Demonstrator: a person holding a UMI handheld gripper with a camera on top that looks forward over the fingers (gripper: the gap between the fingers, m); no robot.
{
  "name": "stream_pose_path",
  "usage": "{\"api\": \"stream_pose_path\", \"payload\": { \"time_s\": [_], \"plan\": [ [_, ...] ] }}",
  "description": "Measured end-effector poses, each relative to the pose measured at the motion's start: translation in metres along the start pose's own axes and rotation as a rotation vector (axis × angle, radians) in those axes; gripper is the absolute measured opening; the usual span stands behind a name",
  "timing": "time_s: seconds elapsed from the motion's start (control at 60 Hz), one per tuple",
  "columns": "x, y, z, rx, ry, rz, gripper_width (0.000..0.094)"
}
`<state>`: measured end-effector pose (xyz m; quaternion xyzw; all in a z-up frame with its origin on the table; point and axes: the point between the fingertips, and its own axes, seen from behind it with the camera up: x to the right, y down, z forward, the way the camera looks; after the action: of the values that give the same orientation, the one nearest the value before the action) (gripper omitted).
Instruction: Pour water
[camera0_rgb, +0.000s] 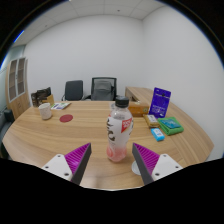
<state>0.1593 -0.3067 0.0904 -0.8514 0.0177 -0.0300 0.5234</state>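
The gripper (112, 158) is held over a long wooden table (95, 130) in an office room, its two fingers spread apart with purple pads (76, 156) facing inward. A clear plastic bottle (119, 130) stands upright on the table, between the fingertips and slightly beyond them, at about 12 o'clock from the claw. There is a visible gap on each side of it, so neither finger presses on it. The bottle has a white cap, a white label with red marks, and a pinkish base.

At about 10 o'clock from the bottle, well apart from it, a white cup (46, 111) stands near the table's far left edge, with a round dark red coaster (66, 118) just beside it on the bottle's side. The stretch of tabletop between the coaster and the bottle is bare wood.

At about 2 o'clock from the bottle, a purple box (159, 101) stands upright near the right edge. Closer in on that side lie a green packet (171, 126) and a small blue and white box (158, 134); these crowd the right edge, leaving less room there than on the left.

Beyond the table's far edge, at 11 to 12 o'clock, two dark office chairs (103, 88) stand against a white wall. A wooden shelf unit (17, 85) stands at the left wall, around 9 o'clock.
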Motion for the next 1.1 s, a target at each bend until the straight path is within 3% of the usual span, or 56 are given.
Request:
{"api": "stream_pose_path", "payload": {
  "time_s": [0.15,0.333,0.417,0.55,0.8,1.1],
  "plan": [
    [0.016,-0.007,0.050,0.033,-0.015,0.028,0.0819],
    [0.016,-0.011,0.078,0.059,-0.030,0.046,0.0518],
    [0.014,-0.013,0.081,0.076,-0.039,0.057,0.0485],
    [0.014,-0.013,0.083,0.085,-0.033,0.068,0.0352],
    [0.025,-0.017,0.083,0.094,0.047,-0.008,0.0306],
    [-0.036,-0.155,0.088,0.139,0.270,-0.326,0.0306]
  ]
}}
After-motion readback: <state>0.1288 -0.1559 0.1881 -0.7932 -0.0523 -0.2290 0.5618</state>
